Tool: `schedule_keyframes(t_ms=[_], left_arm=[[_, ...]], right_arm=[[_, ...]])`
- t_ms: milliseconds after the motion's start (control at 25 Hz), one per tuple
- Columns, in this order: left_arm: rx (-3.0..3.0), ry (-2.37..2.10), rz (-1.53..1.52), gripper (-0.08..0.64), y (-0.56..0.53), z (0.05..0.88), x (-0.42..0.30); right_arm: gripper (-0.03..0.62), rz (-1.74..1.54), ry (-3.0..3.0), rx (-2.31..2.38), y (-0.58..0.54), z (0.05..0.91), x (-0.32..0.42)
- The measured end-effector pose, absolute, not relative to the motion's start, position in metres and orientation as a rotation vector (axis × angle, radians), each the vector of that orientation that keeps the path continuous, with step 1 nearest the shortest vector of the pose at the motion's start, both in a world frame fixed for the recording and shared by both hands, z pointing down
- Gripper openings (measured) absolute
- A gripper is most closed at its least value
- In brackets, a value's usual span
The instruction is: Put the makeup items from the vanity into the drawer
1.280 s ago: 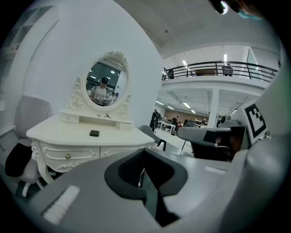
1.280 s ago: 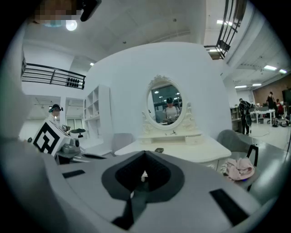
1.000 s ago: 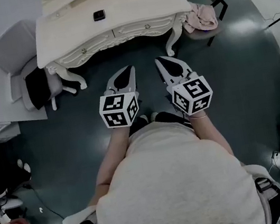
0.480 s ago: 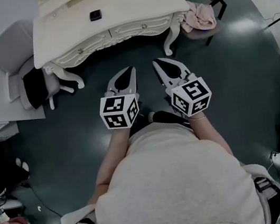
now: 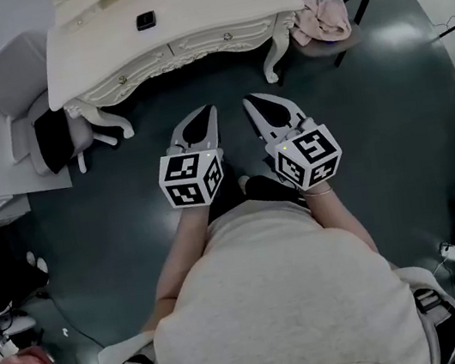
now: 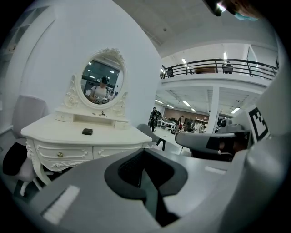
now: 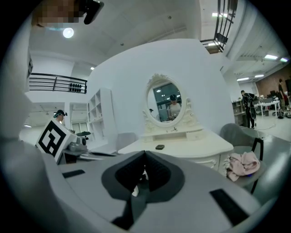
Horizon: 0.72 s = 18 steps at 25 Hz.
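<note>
Since the left hand-held gripper (image 5: pixel 210 112) and right hand-held gripper (image 5: pixel 248 100) hang closed and empty, nothing seems done: a small dark item (image 5: pixel 146 20) sits on the worktop (image 5: pixel 213 0), drawer (image 5: pixel 226 37) shut

The back of the surface (image 5: pixel 206 10), where its mirror (image 6: pixel 101 84) stood, was cut off by the head view's top edge. A small dark item (image 5: pixel 146 20) on the surface was too small to identify in any view. So was a thin dark thing (image 6: pixel 102 114) on the shelf (image 6: pixel 93 118) behind it. Right of the surface, a chair (image 5: pixel 327 46) was partly hidden under pink cloth (image 5: pixel 319 19).
</note>
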<state>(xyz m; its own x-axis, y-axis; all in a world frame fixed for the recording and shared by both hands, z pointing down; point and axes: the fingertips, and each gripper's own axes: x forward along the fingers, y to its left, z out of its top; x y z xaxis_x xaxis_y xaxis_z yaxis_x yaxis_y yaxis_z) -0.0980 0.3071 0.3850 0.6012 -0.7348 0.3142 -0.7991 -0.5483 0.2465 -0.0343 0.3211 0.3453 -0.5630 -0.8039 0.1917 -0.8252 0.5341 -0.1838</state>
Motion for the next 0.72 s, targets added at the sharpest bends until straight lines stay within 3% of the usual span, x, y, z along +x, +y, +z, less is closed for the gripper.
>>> schedule_keyframes(t_ms=[720], left_arm=[[2.501,-1.116,0.267,0.009,0.144,0.392,-0.112]], right_arm=[[0.008,0.424,-2.592,1.548,0.162,0.358,-0.034]])
